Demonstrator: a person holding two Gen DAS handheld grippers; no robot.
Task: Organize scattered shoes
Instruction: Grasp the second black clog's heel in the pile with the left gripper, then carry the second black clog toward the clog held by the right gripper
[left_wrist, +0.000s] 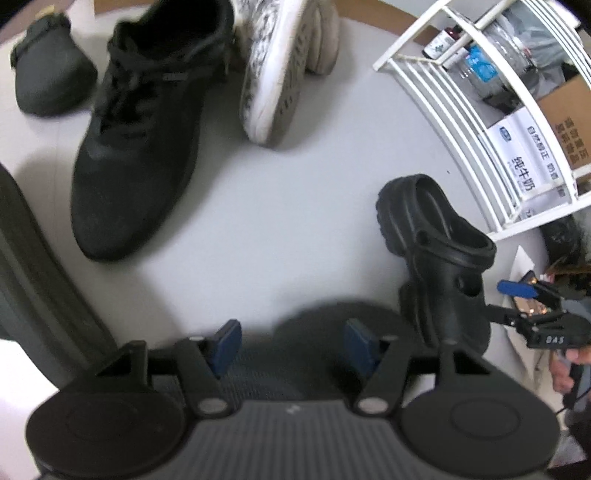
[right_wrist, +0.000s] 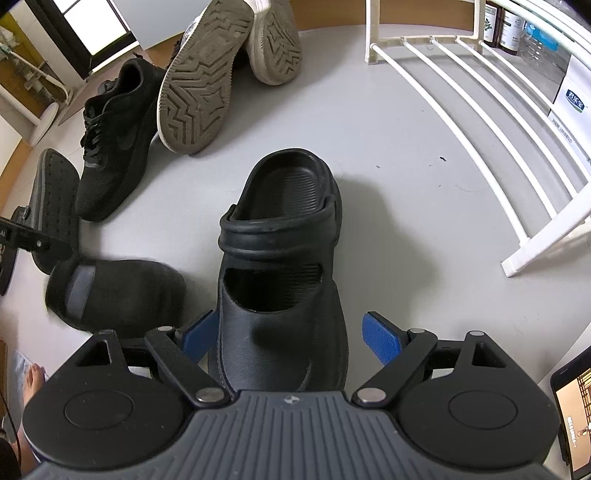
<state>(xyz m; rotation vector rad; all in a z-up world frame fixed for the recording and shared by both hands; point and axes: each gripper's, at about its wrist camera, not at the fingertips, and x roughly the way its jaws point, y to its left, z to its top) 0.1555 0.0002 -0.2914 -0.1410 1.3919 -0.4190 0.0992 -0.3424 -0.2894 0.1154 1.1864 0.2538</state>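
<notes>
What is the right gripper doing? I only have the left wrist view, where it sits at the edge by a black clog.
Observer: The right gripper straddles the clog at its toe, jaws open, one pad clear of it.
Operator: Is the clog upright?
Observer: Yes, on its sole, heel pointing away from the gripper.
Operator: Anything beside it?
Observer: A black shoe with a grey stripe lies on the picture's left, not touching it.

I seem to be in a home: worn shoes (right_wrist: 192, 77) lie scattered on a grey floor (right_wrist: 388, 155) beside a white slatted rack (right_wrist: 491, 147), with bottles (right_wrist: 511, 22) and cartons (left_wrist: 524, 162) stored behind.
</notes>
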